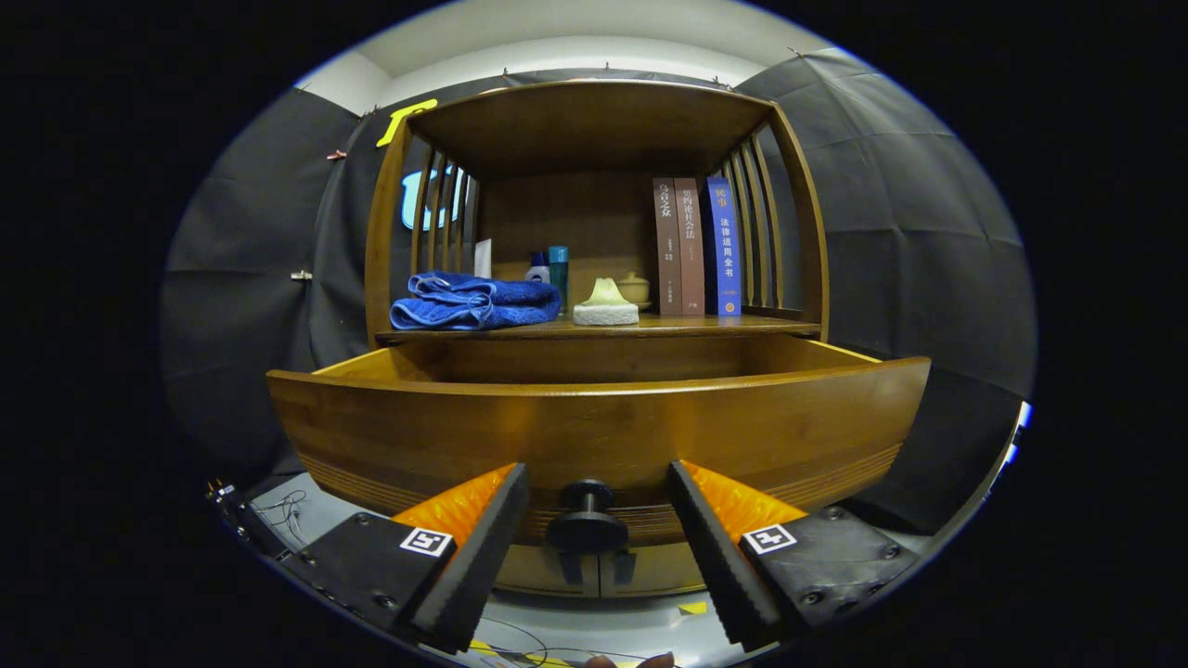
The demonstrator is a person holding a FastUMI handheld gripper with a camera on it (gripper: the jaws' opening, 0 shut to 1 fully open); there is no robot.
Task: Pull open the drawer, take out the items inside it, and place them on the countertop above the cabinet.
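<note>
The gripper [588, 533] is spread wide and grips nothing, its fingers apart on either side of the dark knob [587, 521] on the pulled-out wooden drawer [594, 431]. On the countertop [705, 325] beyond lie a folded blue towel [473, 301], a small pale object [606, 304], two bottles [549, 269] and three upright books [696, 246] at the far right.

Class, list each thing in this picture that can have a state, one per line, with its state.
Drawer: pulled open, inside hidden by its front.
Knob: between the fingers, not gripped.
Gripper: open, fingers either side of the knob.
Towel: folded, on the countertop.
Books: upright, side by side.
</note>
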